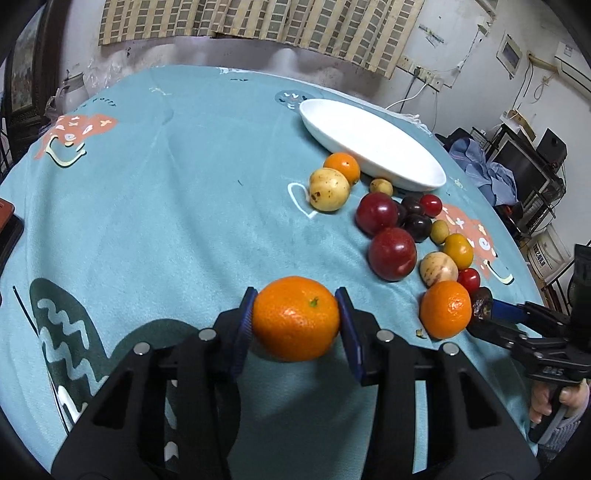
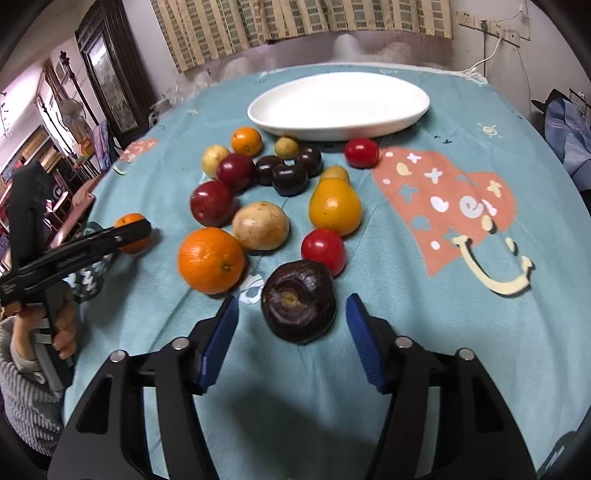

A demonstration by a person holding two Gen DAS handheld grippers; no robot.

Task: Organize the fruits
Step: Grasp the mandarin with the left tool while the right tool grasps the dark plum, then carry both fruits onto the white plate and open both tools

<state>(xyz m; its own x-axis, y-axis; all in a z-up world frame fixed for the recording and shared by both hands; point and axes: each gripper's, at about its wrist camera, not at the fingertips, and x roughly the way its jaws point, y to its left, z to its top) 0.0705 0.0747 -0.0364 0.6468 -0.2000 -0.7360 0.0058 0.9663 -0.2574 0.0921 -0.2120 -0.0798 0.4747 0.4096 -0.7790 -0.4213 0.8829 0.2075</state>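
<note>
The left gripper pinches an orange between its fingers; the right wrist view hides most of that orange behind one finger. The right gripper has its fingers spread around a dark purple fruit on the counter, touching neither side. The white dish lies beyond the fruit cluster, with bare cloth to the left.

Likely a home, tablecloth, curtain

Glossy white dish, fuzzy tablecloth
</note>
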